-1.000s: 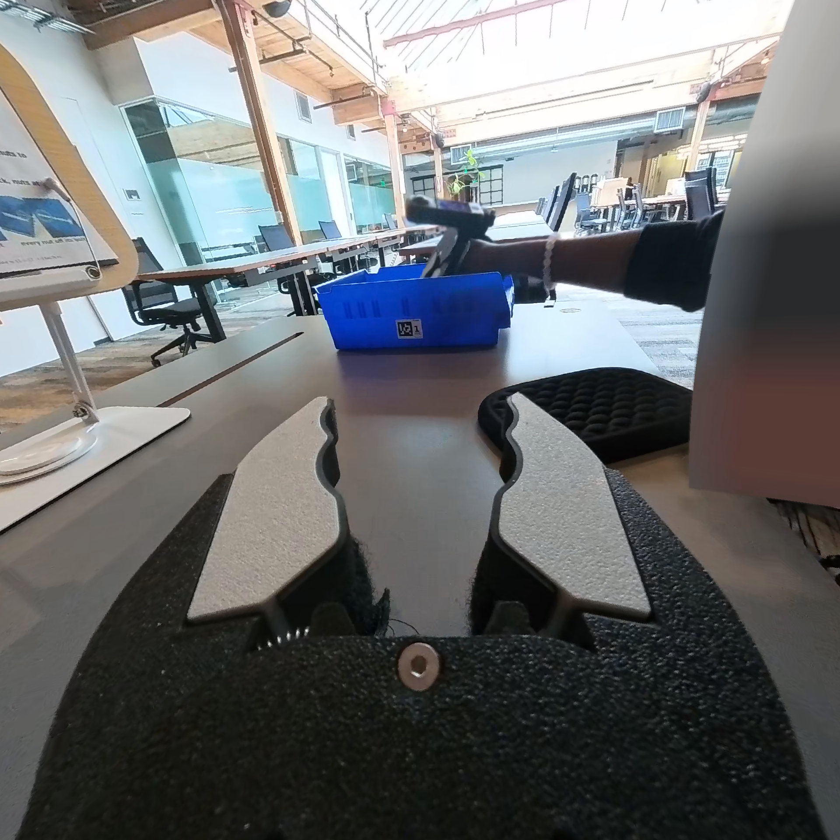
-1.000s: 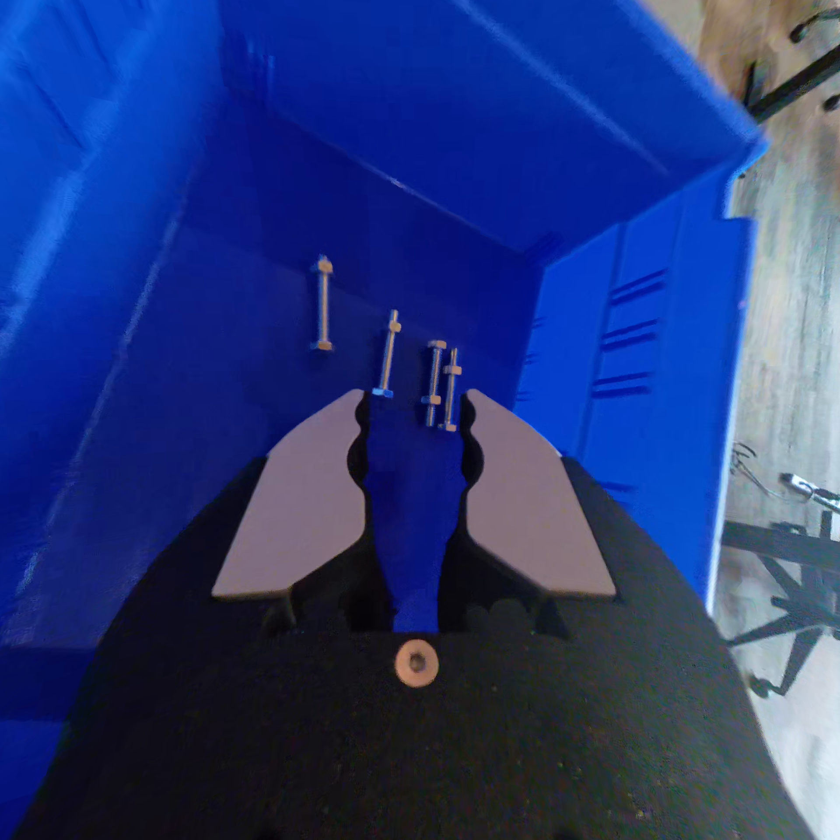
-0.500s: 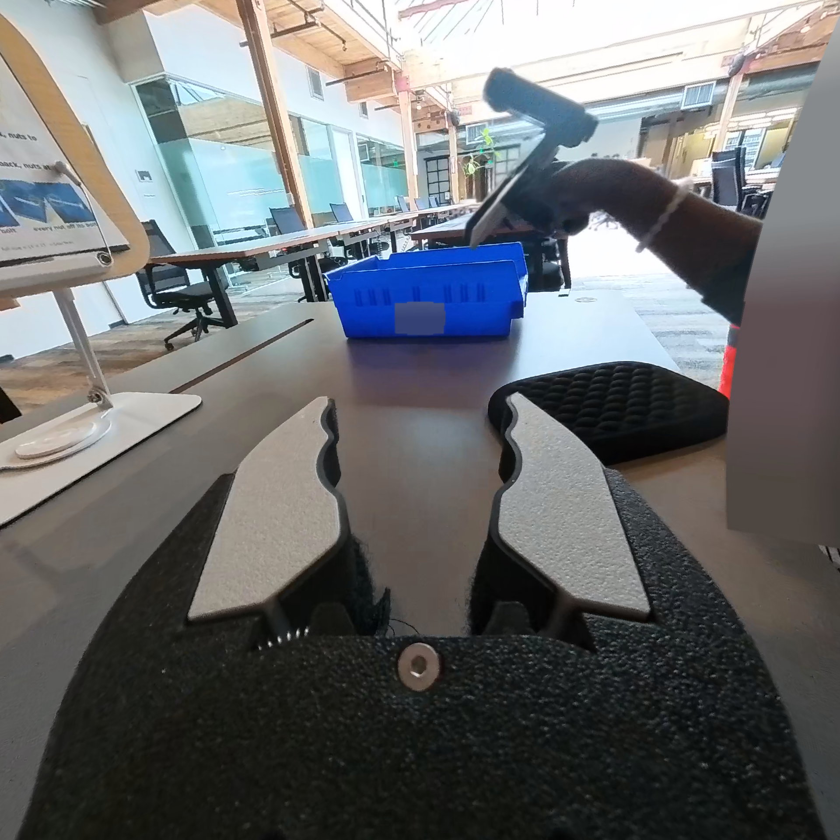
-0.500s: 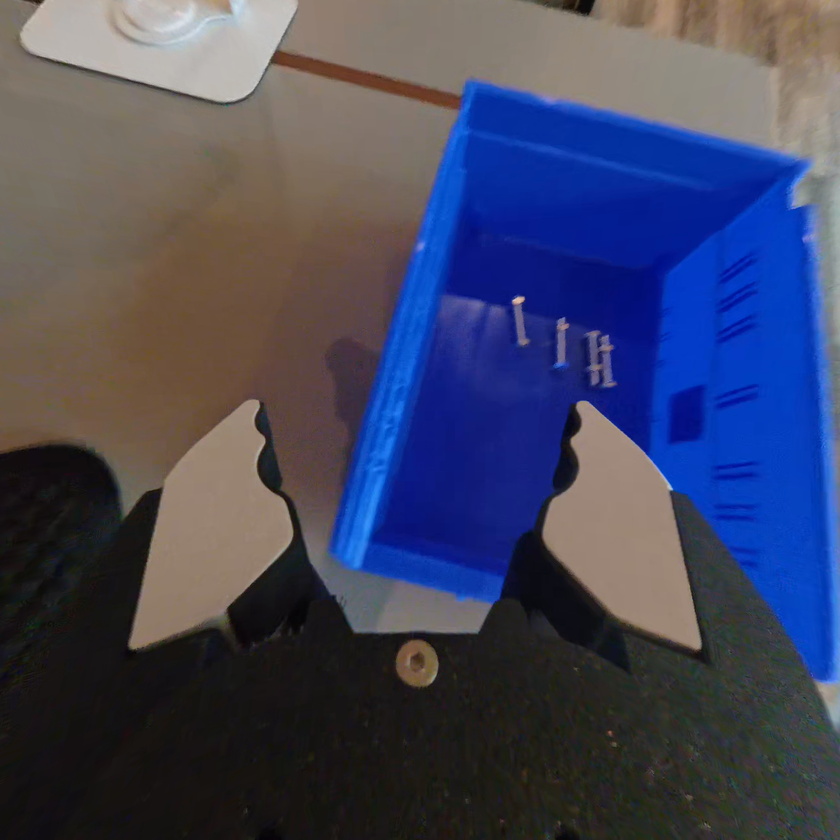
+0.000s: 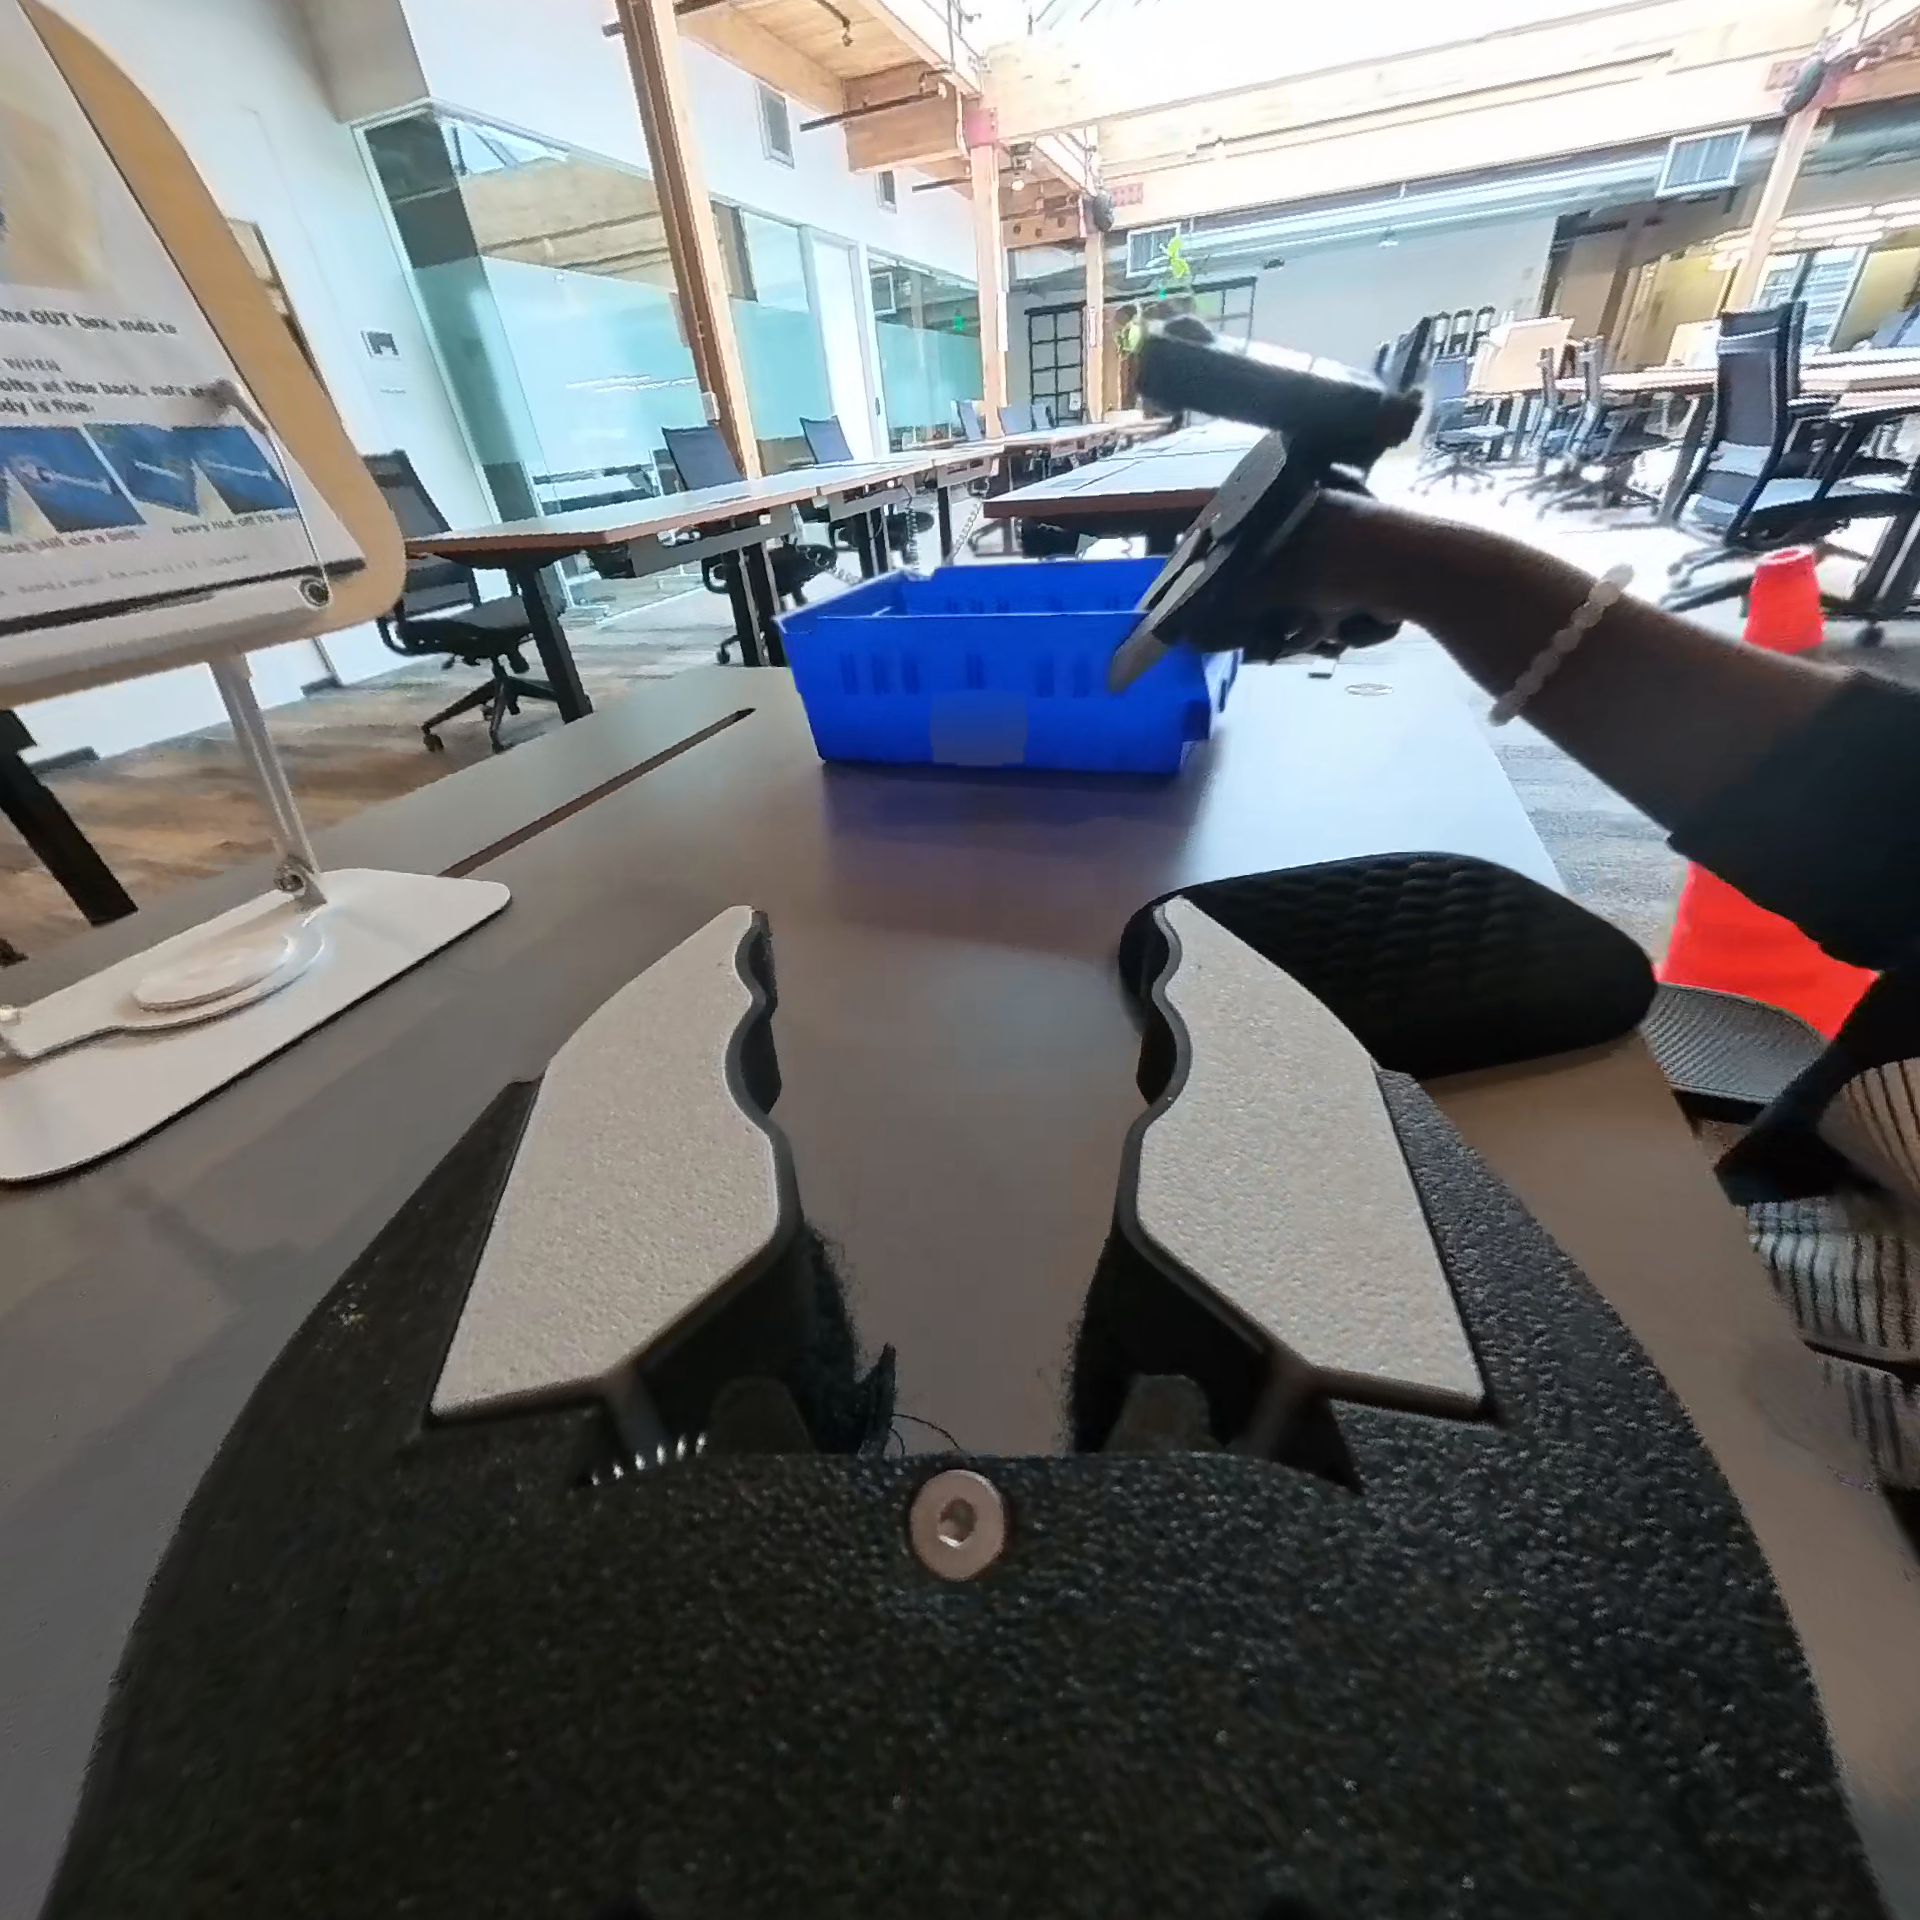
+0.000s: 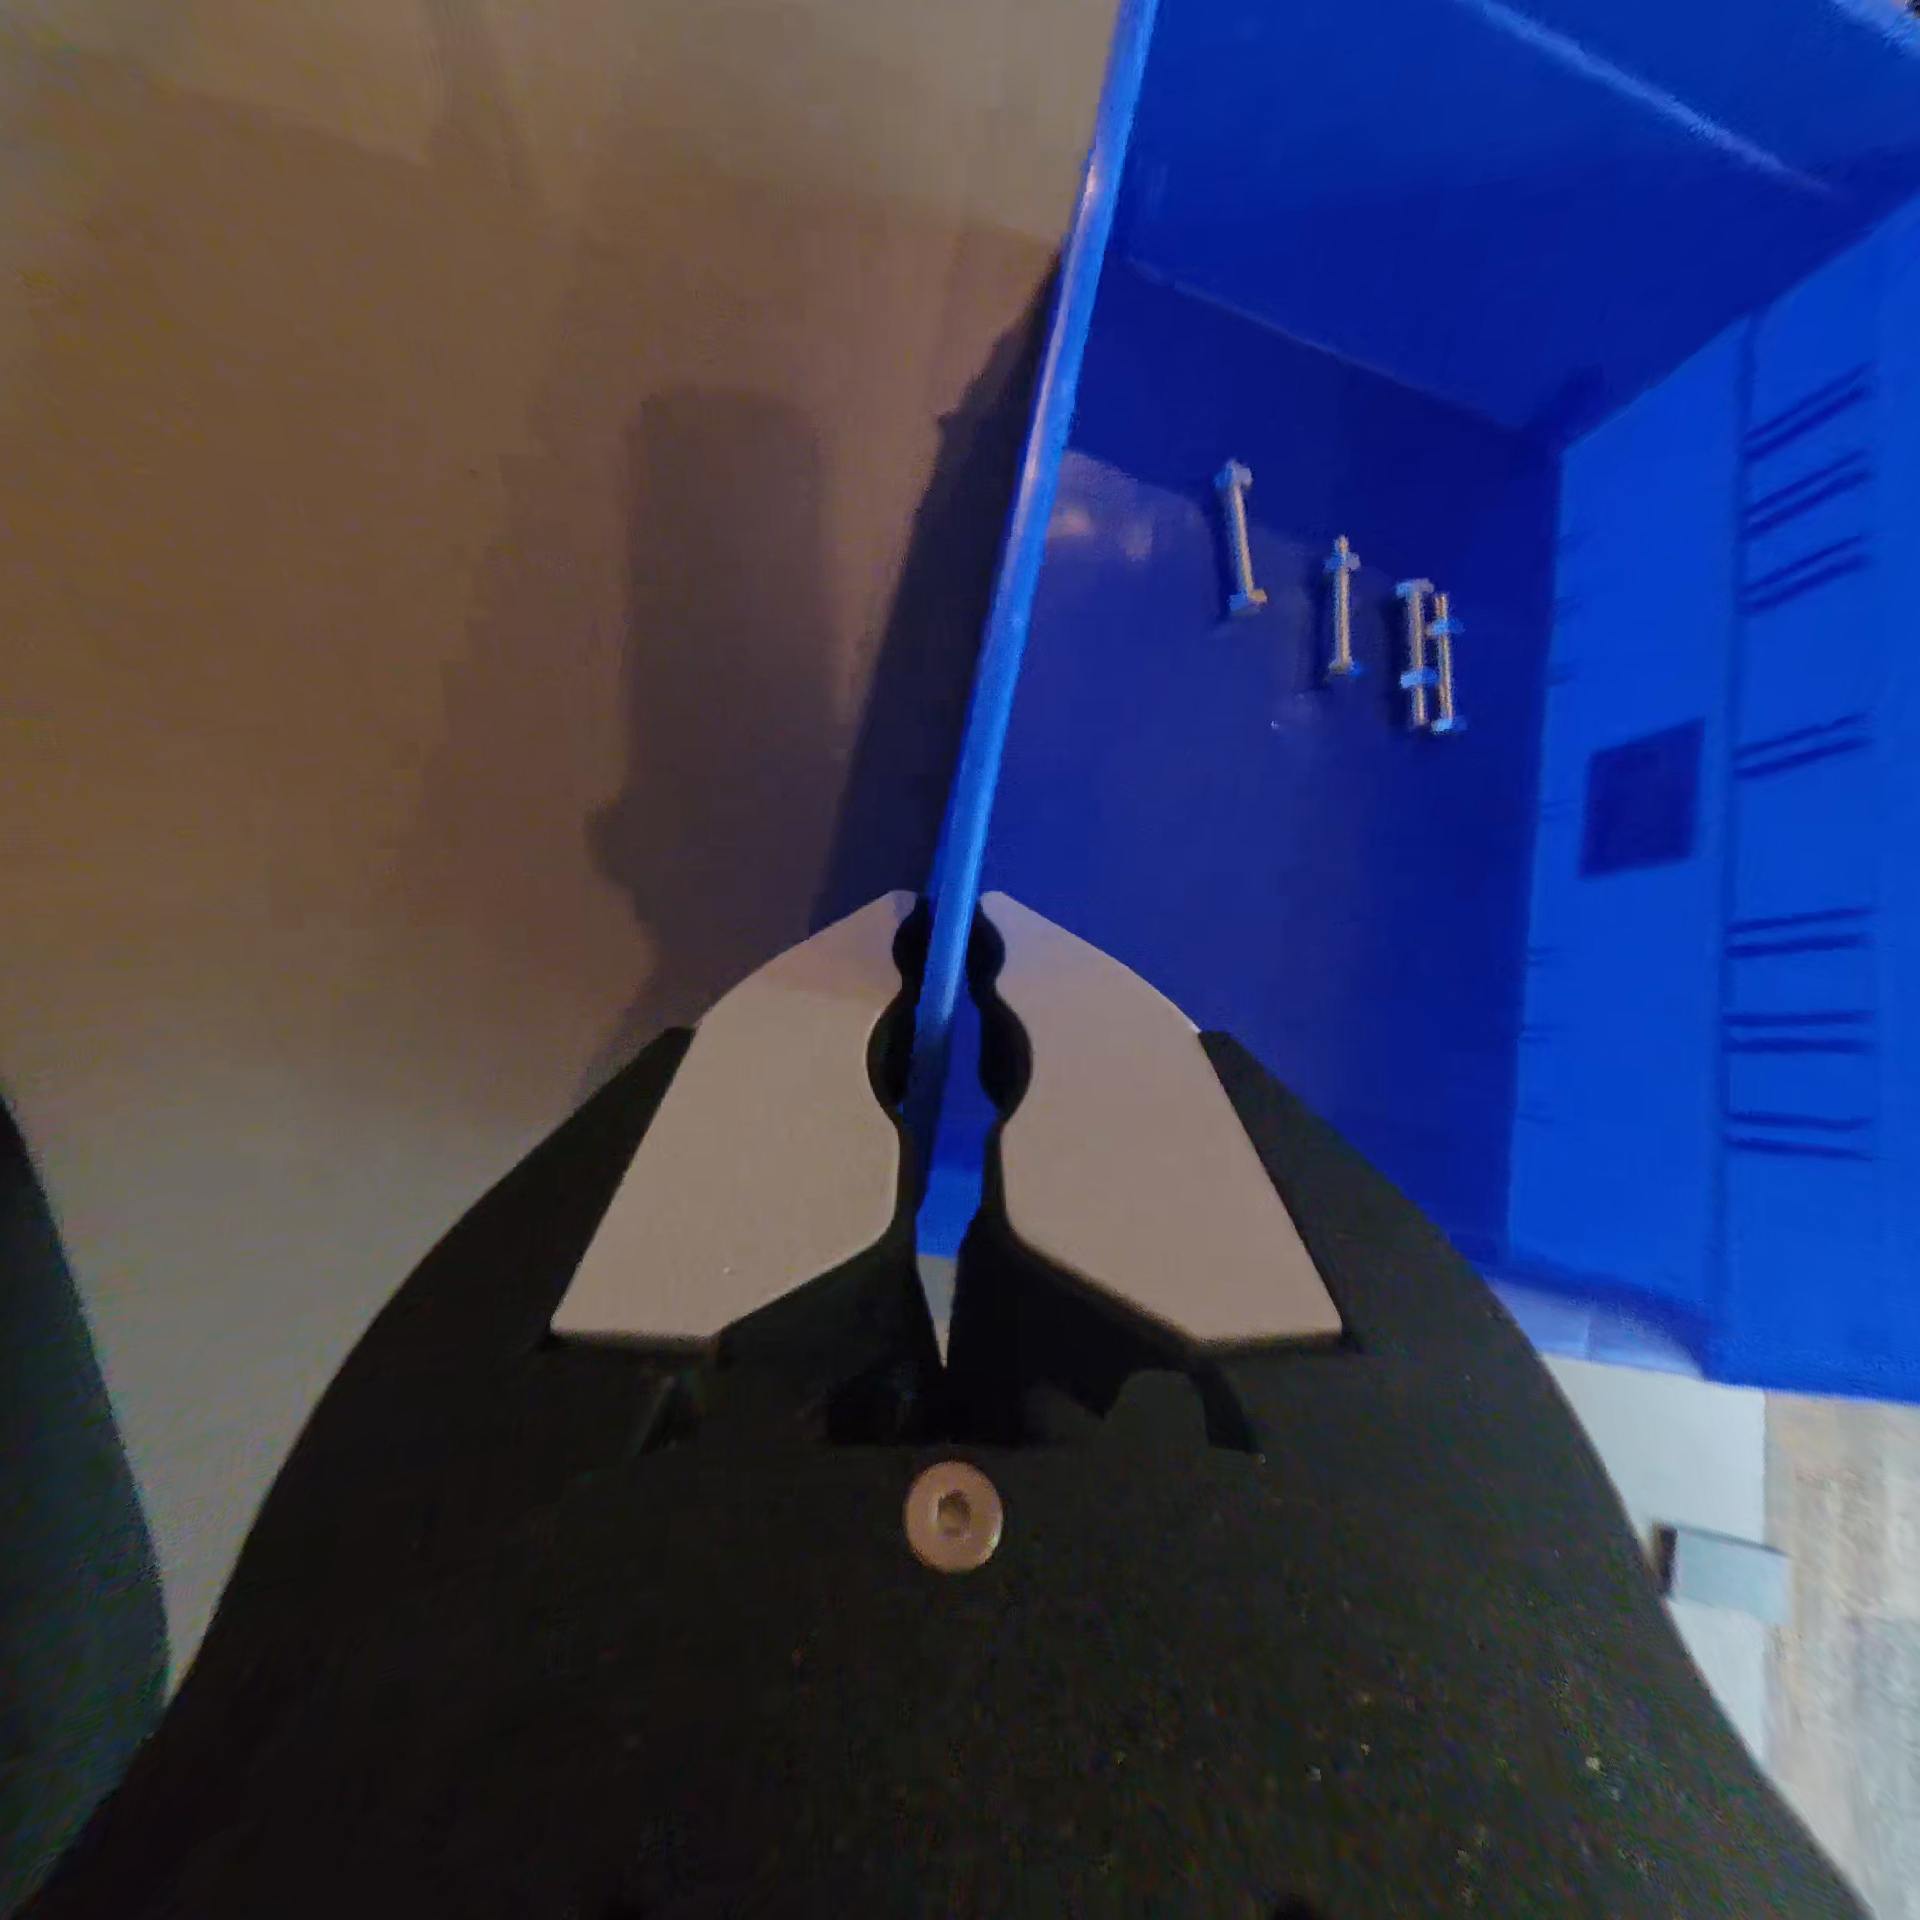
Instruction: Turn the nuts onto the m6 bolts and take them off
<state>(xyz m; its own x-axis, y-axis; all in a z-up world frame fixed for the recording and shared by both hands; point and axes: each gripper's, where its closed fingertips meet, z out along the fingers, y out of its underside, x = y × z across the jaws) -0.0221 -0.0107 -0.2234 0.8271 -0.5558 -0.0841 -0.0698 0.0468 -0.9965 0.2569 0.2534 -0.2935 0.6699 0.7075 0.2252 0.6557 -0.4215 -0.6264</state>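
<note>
Both grippers have rough black bodies, a silver hex screw (image 5: 957,1525), pale grey wavy-edged fingers (image 5: 634,1164); the person wears a dark sleeve (image 5: 1808,810) and white bead bracelet (image 5: 1556,644).

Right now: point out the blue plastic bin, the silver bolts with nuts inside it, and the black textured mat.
blue plastic bin (image 5: 883,707): left wrist view, front wall.
silver bolts with nuts (image 6: 1425,655): right wrist view, touching pair's shanks.
black textured mat (image 5: 1455,945): left wrist view, top surface.

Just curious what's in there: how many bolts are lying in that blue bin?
4, all on the floor of the blue bin: one to the left, one in the middle, and two side by side on the right. None seems hidden.
</note>
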